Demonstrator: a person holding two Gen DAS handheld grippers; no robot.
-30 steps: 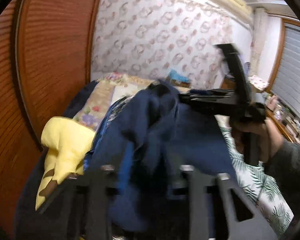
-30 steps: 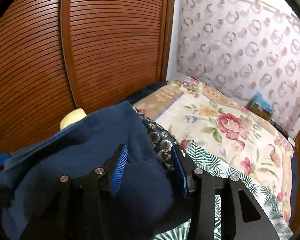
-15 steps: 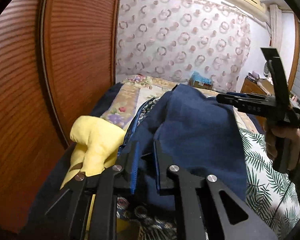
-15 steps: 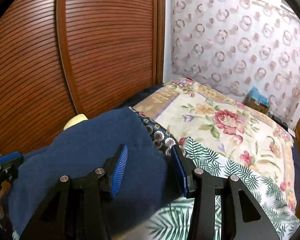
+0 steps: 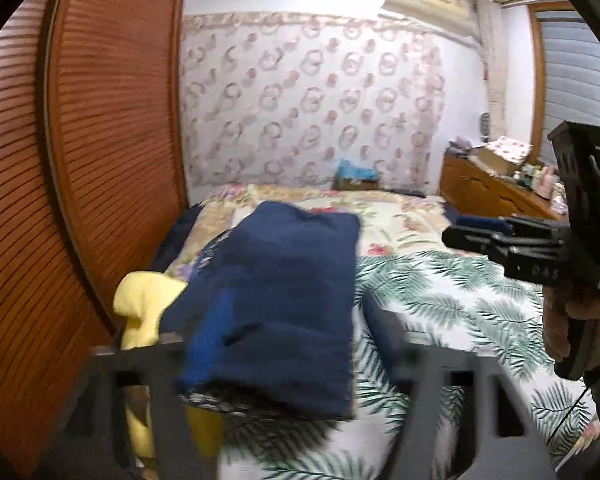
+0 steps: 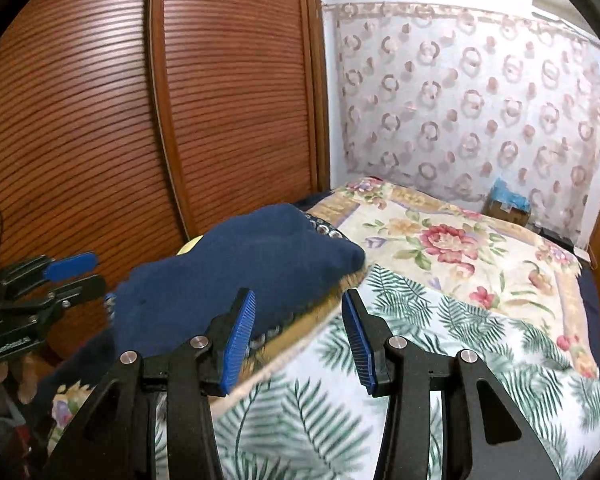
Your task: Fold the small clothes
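Observation:
A folded navy blue garment (image 5: 276, 304) lies on top of a stack at the left edge of the bed, over a patterned dark cloth and a yellow cloth (image 5: 148, 312). It also shows in the right wrist view (image 6: 236, 276). My left gripper (image 5: 284, 332) is open and blurred, with the garment lying between its spread fingers. My right gripper (image 6: 298, 332) is open and empty, just right of the garment. The right gripper shows in the left wrist view (image 5: 472, 236), and the left gripper shows in the right wrist view (image 6: 76, 276).
The bed carries a palm-leaf sheet (image 5: 452, 308) and a floral quilt (image 6: 452, 240). Brown slatted wardrobe doors (image 6: 204, 120) stand close on the left. A wooden dresser (image 5: 492, 192) with clutter is at the right, and a patterned curtain (image 5: 312, 108) hangs behind.
Both grippers have let go of the navy garment and drawn back from it. The garment has dropped from being held up to lying folded on the stack. The left gripper has opened wide.

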